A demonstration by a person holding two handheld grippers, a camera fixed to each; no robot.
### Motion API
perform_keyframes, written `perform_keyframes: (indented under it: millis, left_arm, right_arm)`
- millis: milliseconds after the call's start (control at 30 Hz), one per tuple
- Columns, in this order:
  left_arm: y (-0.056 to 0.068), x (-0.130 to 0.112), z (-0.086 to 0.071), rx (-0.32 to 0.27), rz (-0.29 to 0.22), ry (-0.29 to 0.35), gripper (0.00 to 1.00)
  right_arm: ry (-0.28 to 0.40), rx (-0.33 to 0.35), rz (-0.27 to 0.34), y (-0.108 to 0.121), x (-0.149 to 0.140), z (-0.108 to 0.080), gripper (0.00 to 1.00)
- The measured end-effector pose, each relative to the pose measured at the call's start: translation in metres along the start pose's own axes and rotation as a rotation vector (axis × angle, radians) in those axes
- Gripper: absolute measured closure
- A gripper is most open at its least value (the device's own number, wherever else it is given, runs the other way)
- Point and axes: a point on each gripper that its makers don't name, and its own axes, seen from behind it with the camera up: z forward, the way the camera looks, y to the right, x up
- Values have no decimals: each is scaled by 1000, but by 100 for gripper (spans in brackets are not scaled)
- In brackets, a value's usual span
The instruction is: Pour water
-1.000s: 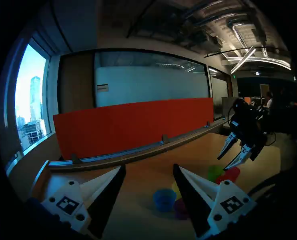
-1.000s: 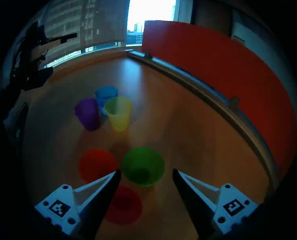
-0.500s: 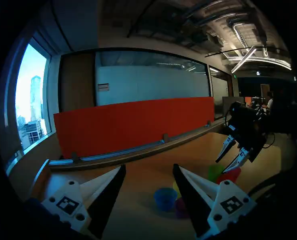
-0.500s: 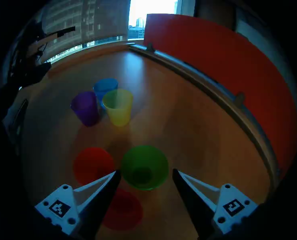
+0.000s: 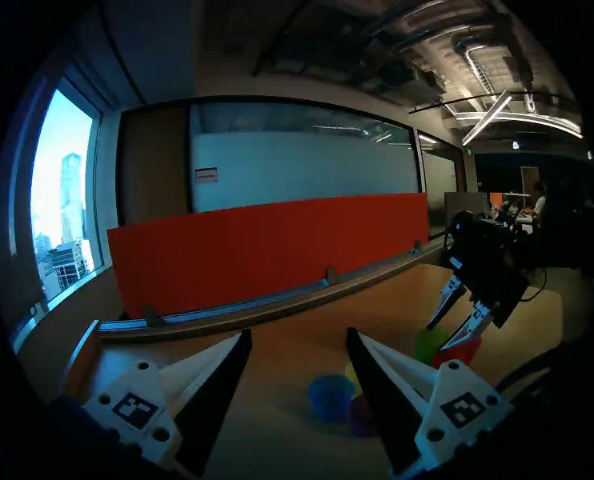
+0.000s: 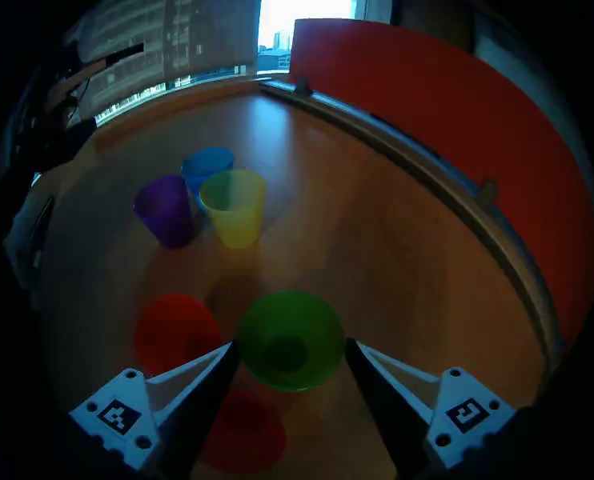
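Left gripper view: we note a wooden surface [image 5: 297,352] across the lower frame, backed by a red partition [image 5: 265,248] at centre. A metal rail [image 5: 297,300] runs along the partition's base. Above the partition sits a wide glass panel [image 5: 297,168]. At far left, a window [image 5: 61,216] shows a tall tower [image 5: 70,192]. At upper right we log exposed ducts [image 5: 425,56] and a lit strip light [image 5: 489,118]. A person [image 5: 539,200] sits dim at far right.

Right gripper view: the same surface [image 6: 361,232], with the partition [image 6: 457,104] at right, the rail [image 6: 449,208] below it, and the window [image 6: 305,12] at top.
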Motion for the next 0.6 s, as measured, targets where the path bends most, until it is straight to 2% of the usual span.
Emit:
perform_keyframes:
  millis: [367, 600]
  left_arm:
    - [-2, -3, 1, 3, 1, -4, 13]
    - [-2, -3, -1, 3, 3, -4, 13]
  right_arm:
    - [-12, 0, 2, 0, -1, 9, 1]
    - [-11, 0, 11, -2, -2, 13, 6]
